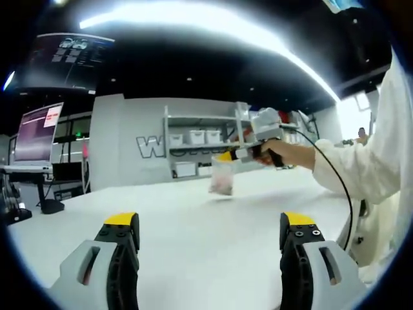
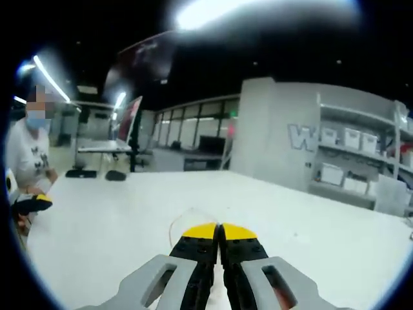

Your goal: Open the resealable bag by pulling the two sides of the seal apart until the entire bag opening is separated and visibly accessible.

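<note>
In the left gripper view a small clear resealable bag (image 1: 222, 177) with something reddish in its bottom hangs just above the white table (image 1: 193, 219). My right gripper (image 1: 227, 156), held by a hand in a white sleeve, is shut on the bag's top edge. My left gripper (image 1: 208, 236) stands wide open in the foreground, well short of the bag, with nothing between its jaws. In the right gripper view the right gripper (image 2: 218, 234) has its yellow-tipped jaws pressed together, and a faint curved edge of the bag (image 2: 175, 226) shows beside them. The left gripper (image 2: 29, 204) sits far left by the person.
Shelves with white bins (image 1: 200, 137) stand behind the table against a grey wall. A monitor on a stand (image 1: 39, 132) is at the left. A black cable (image 1: 335, 174) trails from the right gripper. The table (image 2: 129, 213) stretches broad and white.
</note>
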